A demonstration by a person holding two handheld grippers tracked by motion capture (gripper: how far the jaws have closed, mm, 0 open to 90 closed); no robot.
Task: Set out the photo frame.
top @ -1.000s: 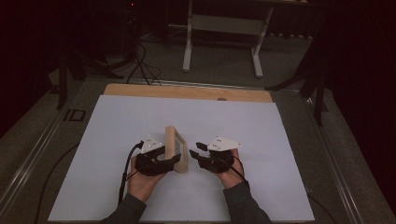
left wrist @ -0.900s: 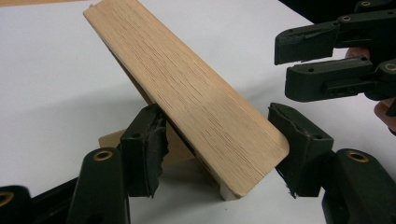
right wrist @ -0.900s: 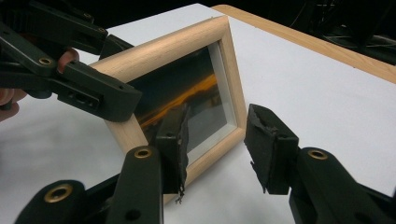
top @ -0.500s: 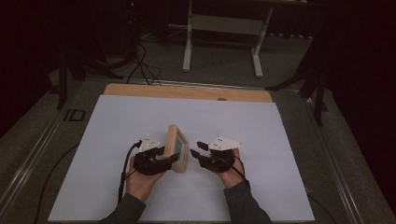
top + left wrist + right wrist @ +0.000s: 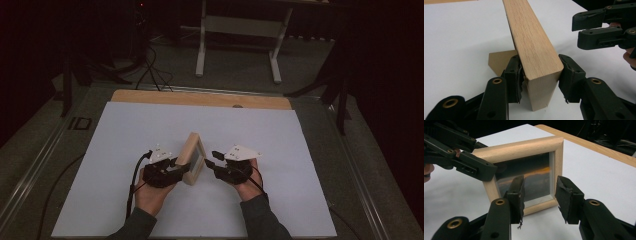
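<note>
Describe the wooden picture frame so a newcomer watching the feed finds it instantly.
Start at the white table top; near its front middle two hands hold black tools. Between them stands the picture frame, upright on its edge: pale wood around dark glass, clamped by the left tool, with the right tool open beside it.

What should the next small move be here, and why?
Probably bring the right gripper forward to close on the picture frame's free edge. The left gripper already clamps one side of the upright wooden frame, while the right gripper's jaws stand open just short of its glass front, apart from it. A second grip would steady the frame.
</note>
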